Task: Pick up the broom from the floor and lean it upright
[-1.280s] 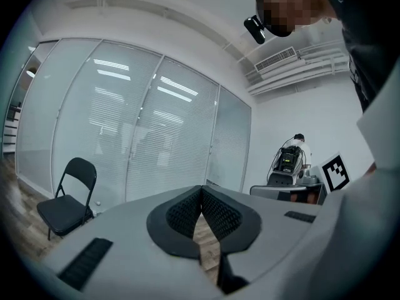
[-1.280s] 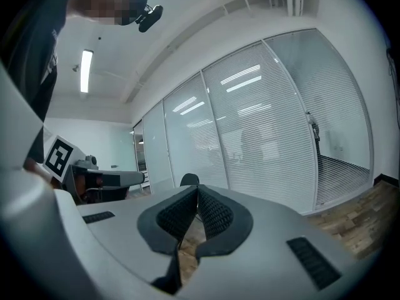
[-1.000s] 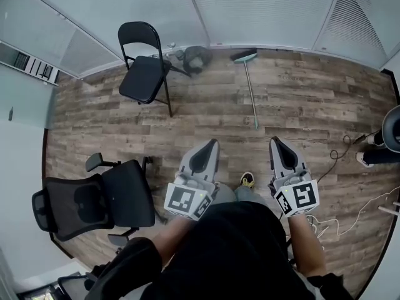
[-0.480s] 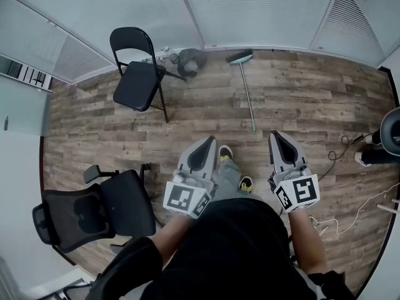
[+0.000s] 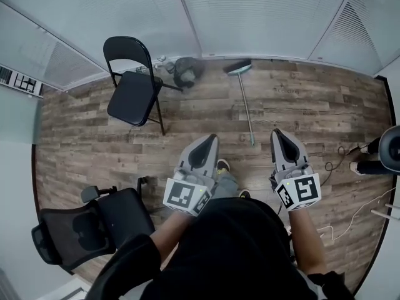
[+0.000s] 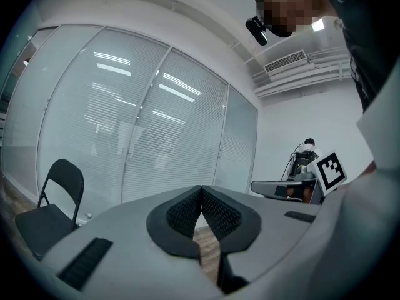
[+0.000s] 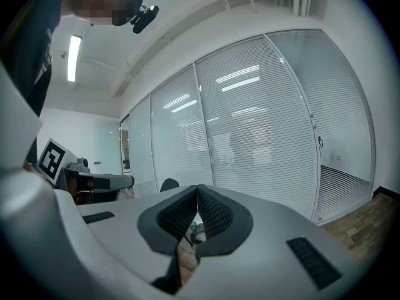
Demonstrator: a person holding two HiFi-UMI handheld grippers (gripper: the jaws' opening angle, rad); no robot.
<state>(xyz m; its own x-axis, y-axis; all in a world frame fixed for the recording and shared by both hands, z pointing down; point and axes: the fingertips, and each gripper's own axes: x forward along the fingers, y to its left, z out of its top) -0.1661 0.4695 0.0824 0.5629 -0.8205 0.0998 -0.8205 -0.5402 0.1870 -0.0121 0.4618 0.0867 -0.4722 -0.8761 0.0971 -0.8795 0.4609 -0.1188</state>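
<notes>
At the far left we see a black mesh office chair [image 5: 94, 220] standing on the wood-plank floor [image 5: 312, 105]. Above it in the head view, a black folding chair [image 5: 132, 86] stands open near the glass wall [image 5: 262, 11] with its closed blinds. Just right of that chair, a dark rounded object [image 5: 186, 72] sits at the foot of the wall; we cannot tell what it is.

Next comes our left gripper [image 5: 210, 139], held out in front of us and pointing toward the wall. In the left gripper view its ribbed pads [image 6: 184, 208] meet at the tip, so the claw is closed tight with nothing in it. A shoe [image 5: 222, 165] shows on the floor just right of it.

The broom [image 5: 245, 108] lies flat on the floor, ahead of us and between the two grippers as the head view shows them. Its brush head is close to the foot of the wall, just right of the dark object. Its thin handle runs back toward us and ends short of the right gripper [image 5: 277, 134]. Neither claw touches it.

The right gripper also points ahead, and the right gripper view shows its pads pressed together at the tip, empty. At the far right, loose cables [image 5: 357, 210] trail over the floor.
</notes>
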